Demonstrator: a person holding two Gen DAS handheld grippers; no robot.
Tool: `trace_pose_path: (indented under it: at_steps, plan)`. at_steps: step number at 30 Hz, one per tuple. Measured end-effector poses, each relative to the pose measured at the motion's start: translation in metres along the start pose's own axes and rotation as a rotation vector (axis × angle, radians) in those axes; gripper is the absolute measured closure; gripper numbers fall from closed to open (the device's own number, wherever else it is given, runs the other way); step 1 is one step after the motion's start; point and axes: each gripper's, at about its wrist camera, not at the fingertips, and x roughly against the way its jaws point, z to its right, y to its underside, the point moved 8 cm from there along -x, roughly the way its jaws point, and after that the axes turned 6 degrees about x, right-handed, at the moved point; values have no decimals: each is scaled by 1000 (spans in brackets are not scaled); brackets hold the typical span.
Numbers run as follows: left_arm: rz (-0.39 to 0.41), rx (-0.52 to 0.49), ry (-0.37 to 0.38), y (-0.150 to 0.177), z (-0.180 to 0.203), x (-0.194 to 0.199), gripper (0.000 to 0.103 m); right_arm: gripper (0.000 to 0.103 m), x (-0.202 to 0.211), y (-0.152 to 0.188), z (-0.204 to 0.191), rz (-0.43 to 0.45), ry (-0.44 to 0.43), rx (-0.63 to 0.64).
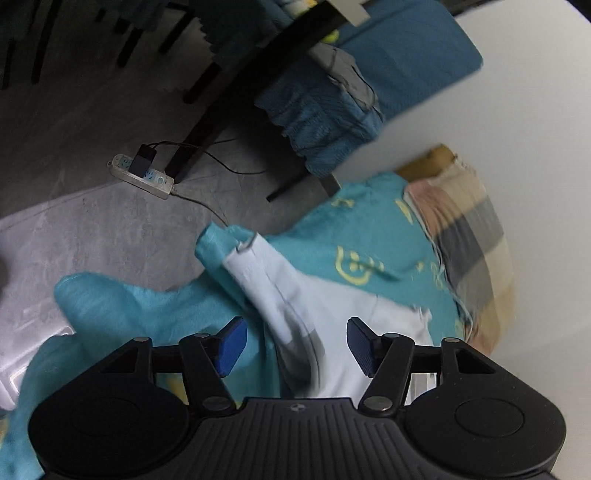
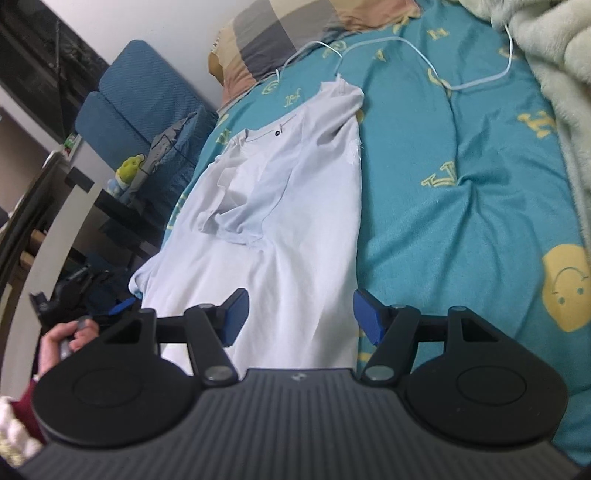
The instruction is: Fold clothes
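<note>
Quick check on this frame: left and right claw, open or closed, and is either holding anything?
Left claw: open, holding nothing, the white T-shirt lying ahead between its fingers.
Right claw: open, holding nothing, above the shirt's lower part.

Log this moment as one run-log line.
white T-shirt: flat on teal blanket | left gripper: open | right gripper: open

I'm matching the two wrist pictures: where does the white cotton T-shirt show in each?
Left wrist: white cotton T-shirt, lower centre, bunched between the open left gripper fingers.
Right wrist, centre-left, spread flat on the bed.
Shared landmark: checked pillow.
</note>
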Motion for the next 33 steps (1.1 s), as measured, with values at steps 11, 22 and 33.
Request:
trace_pose_path:
  at_steps: [11,22,33]
  plan:
    - [84,-158,-42,-24,25,-35,100,37,-8,-3,6,-7,-23,-67]
    - [84,-790,90,80,207,9,100,37,28,-18,9,86,-29,-103]
    - [-153,-1054,140,285,249,-61,99,37,49,-29,34,151,-11,-164]
